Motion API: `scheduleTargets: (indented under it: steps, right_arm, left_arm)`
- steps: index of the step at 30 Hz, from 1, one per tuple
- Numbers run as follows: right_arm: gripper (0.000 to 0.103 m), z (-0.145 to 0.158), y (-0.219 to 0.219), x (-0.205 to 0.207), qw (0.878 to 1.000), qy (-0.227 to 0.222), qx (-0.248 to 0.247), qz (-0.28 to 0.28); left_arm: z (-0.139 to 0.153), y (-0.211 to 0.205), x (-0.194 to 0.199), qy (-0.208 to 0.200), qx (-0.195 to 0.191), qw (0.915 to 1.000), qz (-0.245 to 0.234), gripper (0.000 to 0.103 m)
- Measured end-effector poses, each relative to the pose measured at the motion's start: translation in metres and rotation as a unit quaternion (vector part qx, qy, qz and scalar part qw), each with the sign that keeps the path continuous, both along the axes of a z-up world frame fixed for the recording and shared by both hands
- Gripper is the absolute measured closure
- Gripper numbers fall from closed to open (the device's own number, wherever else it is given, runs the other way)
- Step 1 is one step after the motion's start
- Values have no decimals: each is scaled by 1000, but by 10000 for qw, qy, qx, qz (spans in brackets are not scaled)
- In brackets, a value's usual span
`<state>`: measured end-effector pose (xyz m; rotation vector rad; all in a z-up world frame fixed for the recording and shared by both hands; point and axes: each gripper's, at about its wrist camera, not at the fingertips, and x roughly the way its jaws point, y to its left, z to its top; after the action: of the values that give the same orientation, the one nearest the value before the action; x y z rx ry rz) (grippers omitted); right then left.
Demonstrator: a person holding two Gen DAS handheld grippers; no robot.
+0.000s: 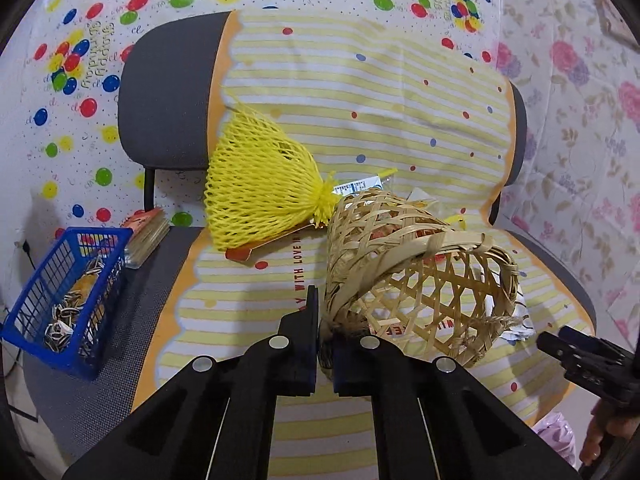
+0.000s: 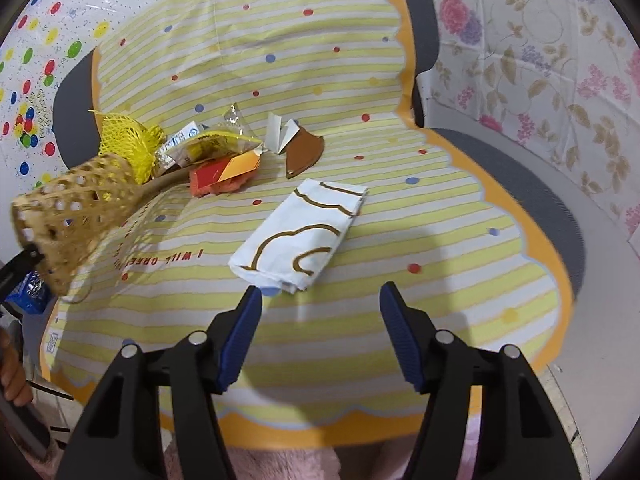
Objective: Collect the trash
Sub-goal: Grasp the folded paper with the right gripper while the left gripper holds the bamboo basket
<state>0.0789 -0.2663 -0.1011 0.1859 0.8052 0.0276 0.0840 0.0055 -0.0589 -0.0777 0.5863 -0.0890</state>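
Observation:
My left gripper [image 1: 325,332] is shut on the rim of a woven bamboo basket [image 1: 416,280] and holds it tipped on its side over the chair seat; the basket also shows at the left of the right wrist view [image 2: 76,216]. A yellow foam net [image 1: 260,188] lies behind it, also visible in the right wrist view [image 2: 128,140]. Wrappers [image 2: 212,144], red and orange card scraps [image 2: 224,172], a brown scrap [image 2: 304,152] and a folded white napkin with brown lines [image 2: 300,232] lie on the seat. My right gripper [image 2: 320,308] is open just short of the napkin.
A yellow striped cloth [image 2: 360,92] covers the grey office chair [image 1: 168,92]. A blue plastic crate [image 1: 64,300] with seed shells and a stack of cards [image 1: 146,236] sit at the seat's left edge. Patterned sheets cover the walls.

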Motion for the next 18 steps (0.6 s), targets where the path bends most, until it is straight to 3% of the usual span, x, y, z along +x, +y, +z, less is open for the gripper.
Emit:
scheduleTargets:
  steps: [5,9,13,15,18]
  right_arm:
    - [37,-9,8,30,9997,171,174,-75]
    - [25,-6,26,40,9996,31,-231,-156]
    - [23,-18,29,53,9987,319,-267,-278]
    - [28,-20,33,51,9981,274,-466,-308]
    - [44,-20,29,45,9983,258,-394,-335]
  left_arm:
    - [-4,1,3,55,-65,10000,3,97]
    - [-8,1,4,96,-79,9999,-17,97]
    - [-11,-1,5,116,-55,9999,-45,97]
    - [-12,-2,6,145,-54,9999,-73,97]
    - [-15,-4,5,194,-47,9998,-99,97]
